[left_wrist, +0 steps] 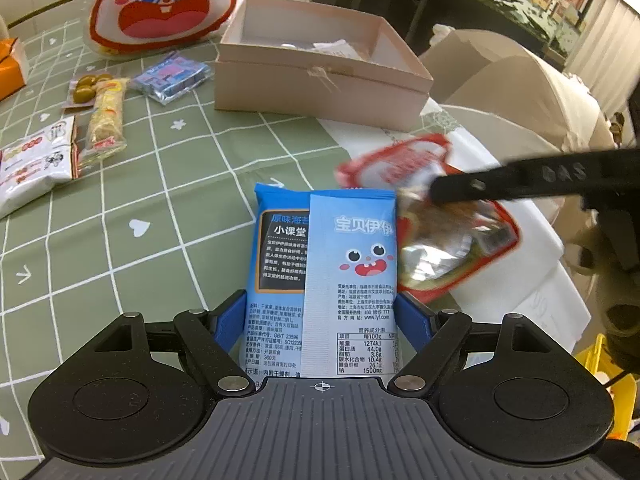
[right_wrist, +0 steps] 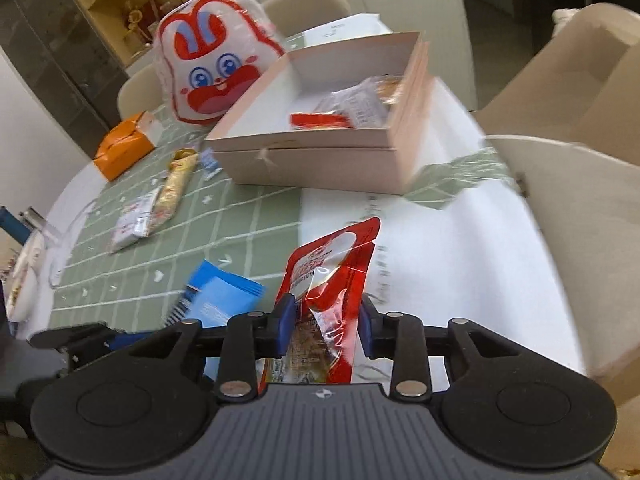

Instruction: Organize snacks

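My left gripper [left_wrist: 322,320] is shut on a blue seaweed packet [left_wrist: 324,272] and holds it above the green checked tablecloth [left_wrist: 160,208]. My right gripper [right_wrist: 326,320] is shut on a red snack pouch [right_wrist: 328,280] with a clear window. That pouch also shows blurred in the left wrist view [left_wrist: 432,216], just right of the blue packet, with the right gripper's finger [left_wrist: 500,184] across it. The blue packet shows in the right wrist view [right_wrist: 216,300]. An open pink box [left_wrist: 320,72] stands ahead; in the right wrist view [right_wrist: 320,152] it holds a few wrapped snacks.
A big rabbit-face snack bag [left_wrist: 160,4] stands behind the box. Loose snacks lie at left: a blue pack [left_wrist: 172,76], olives [left_wrist: 86,88], a yellow bar [left_wrist: 104,120], a white pack [left_wrist: 32,164]. An orange box [right_wrist: 124,144] sits far left. Beige chairs [left_wrist: 520,92] stand beside the table.
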A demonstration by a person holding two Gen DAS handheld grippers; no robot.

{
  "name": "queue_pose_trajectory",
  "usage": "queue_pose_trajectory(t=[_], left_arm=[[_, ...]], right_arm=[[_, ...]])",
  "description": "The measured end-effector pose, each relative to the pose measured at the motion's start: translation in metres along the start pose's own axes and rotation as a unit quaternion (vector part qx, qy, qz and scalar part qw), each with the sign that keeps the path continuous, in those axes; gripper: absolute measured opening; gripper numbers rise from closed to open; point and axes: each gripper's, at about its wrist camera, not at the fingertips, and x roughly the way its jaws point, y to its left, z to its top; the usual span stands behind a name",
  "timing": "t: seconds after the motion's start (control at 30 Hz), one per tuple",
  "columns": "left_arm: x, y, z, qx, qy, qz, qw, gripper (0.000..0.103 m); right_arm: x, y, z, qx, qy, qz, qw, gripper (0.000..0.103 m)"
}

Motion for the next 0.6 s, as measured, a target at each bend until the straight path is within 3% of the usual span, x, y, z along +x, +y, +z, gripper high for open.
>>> queue_pose_trajectory(t=[0.13, 0.17, 0.23, 0.27, 0.4, 0.53, 0.57, 0.6], left_arm=[[-0.002, 0.002, -0.001, -0.008, -0.004, 0.005, 0.9999, 0.084], [-0.004, 0.004, -0.001, -0.012, -0.007, 0.007, 0.9999, 0.084], [-0.010, 0.008, -0.001, -0.015, -0.012, 0.012, 0.9997, 0.084], [-0.012, 0.009, -0.002, -0.016, -0.014, 0.015, 0.9997, 0.084], [-0.014, 0.016, -0.003, -0.025, -0.015, 0.023, 0.9993, 0.084], [-0.014, 0.017, -0.005, -0.031, -0.015, 0.021, 0.9992, 0.083], [-0.014, 0.018, -0.006, -0.031, -0.015, 0.023, 0.9991, 0.081], [-0.014, 0.018, -0.007, -0.032, -0.015, 0.022, 0.9991, 0.062]], right_arm=[[0.017, 0.023, 0.007, -0.017, 0.009, 0.021, 1.000, 0.040], [0.015, 0.030, 0.008, -0.030, 0.003, 0.016, 0.999, 0.037], [0.003, 0.042, 0.012, -0.060, -0.015, 0.017, 0.998, 0.018], [-0.006, 0.049, 0.015, -0.075, -0.024, 0.016, 0.997, 0.016], [-0.031, 0.080, 0.017, -0.160, -0.043, -0.016, 0.986, 0.013], [-0.017, 0.096, 0.004, -0.210, -0.024, -0.071, 0.975, 0.013], [-0.010, 0.097, -0.001, -0.219, -0.019, -0.091, 0.971, 0.014], [-0.001, 0.094, -0.005, -0.223, -0.010, -0.109, 0.969, 0.015]])
